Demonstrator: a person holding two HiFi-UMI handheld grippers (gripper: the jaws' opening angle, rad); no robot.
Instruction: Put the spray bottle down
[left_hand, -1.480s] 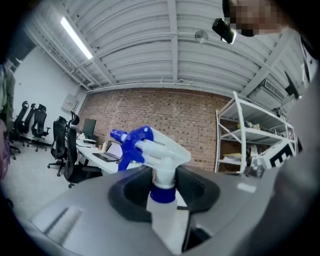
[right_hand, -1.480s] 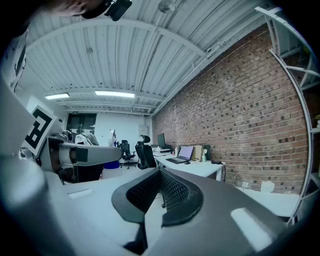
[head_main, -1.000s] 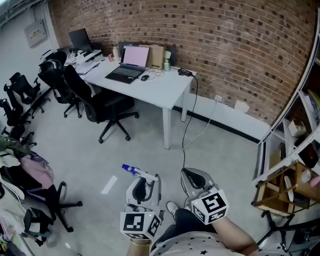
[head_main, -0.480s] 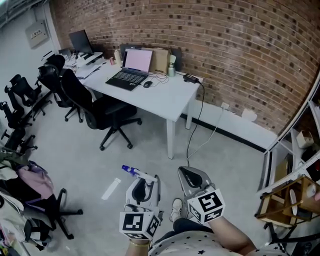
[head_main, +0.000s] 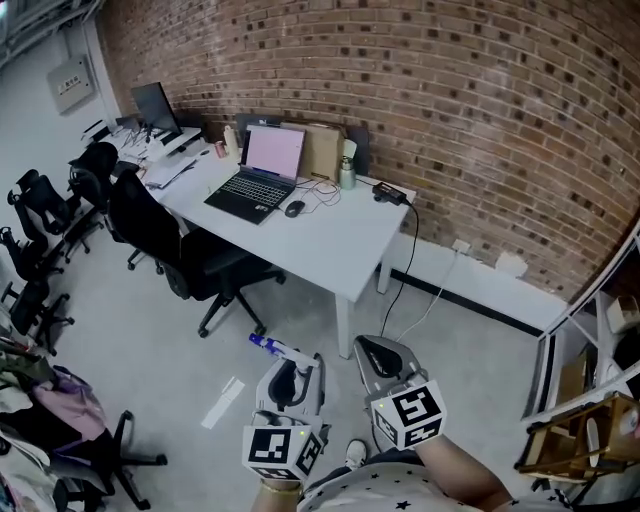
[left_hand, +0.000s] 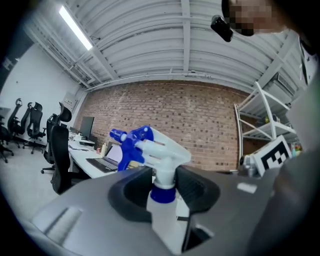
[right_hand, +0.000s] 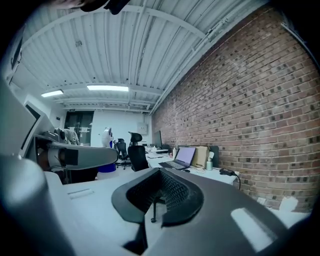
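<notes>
Half the spray bottle (left_hand: 150, 145) sits hidden inside left claw (left_hand: 163, 186).

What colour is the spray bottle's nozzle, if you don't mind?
Blue; the nozzle shows best in the left gripper view.

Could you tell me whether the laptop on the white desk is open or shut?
Open: the laptop has its lit screen standing up behind its keyboard.

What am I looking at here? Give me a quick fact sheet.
place: office with brick wall and white desk bearing an open laptop
left tongs: clamped on the neck of the spray bottle, which stands upright
right tongs: closed, nothing in them
bottle status: not yet put down, carried above the floor
</notes>
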